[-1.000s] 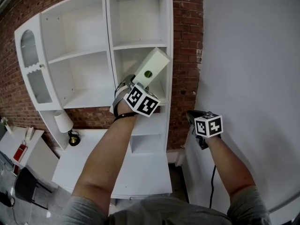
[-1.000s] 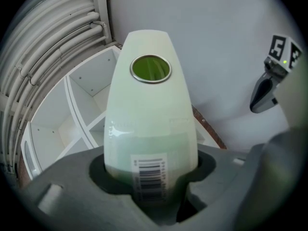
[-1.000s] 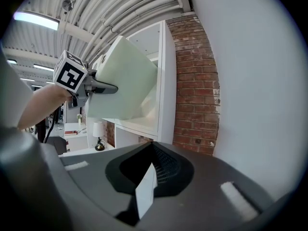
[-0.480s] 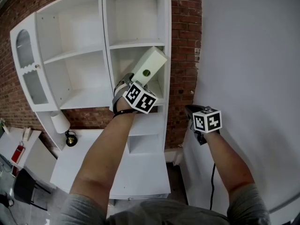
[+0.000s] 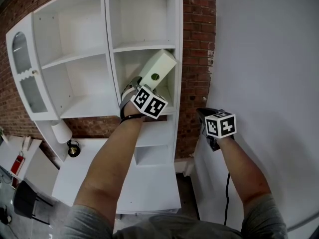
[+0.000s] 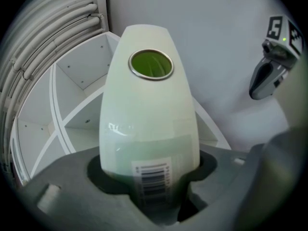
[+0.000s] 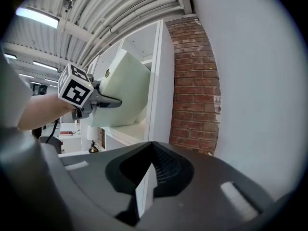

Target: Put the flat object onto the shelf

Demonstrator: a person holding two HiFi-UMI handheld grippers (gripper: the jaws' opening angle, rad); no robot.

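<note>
The flat object is a pale green box (image 5: 158, 66) with a round green spot on its side and a barcode near its held end. My left gripper (image 5: 143, 83) is shut on its near end, and the box tilts up to the right. Its far end reaches into the middle compartment of the white shelf unit's (image 5: 144, 47) right column. In the left gripper view the box (image 6: 149, 105) fills the middle between the jaws of the left gripper (image 6: 151, 174). My right gripper (image 5: 204, 114) hangs empty beside the white wall, to the right of the shelf. Its jaws meet in the right gripper view (image 7: 151, 146), which also shows the box (image 7: 122, 93).
A brick wall (image 5: 197, 59) stands behind the shelf unit and a plain white wall (image 5: 264, 59) to the right. Left of the shelves is a cabinet with an arched glass door (image 5: 22, 73). Below are a white desk (image 5: 94, 168) and a small lamp (image 5: 62, 132).
The left gripper has carried the box a little further into the shelf compartment. The right gripper has risen slightly beside the wall.
</note>
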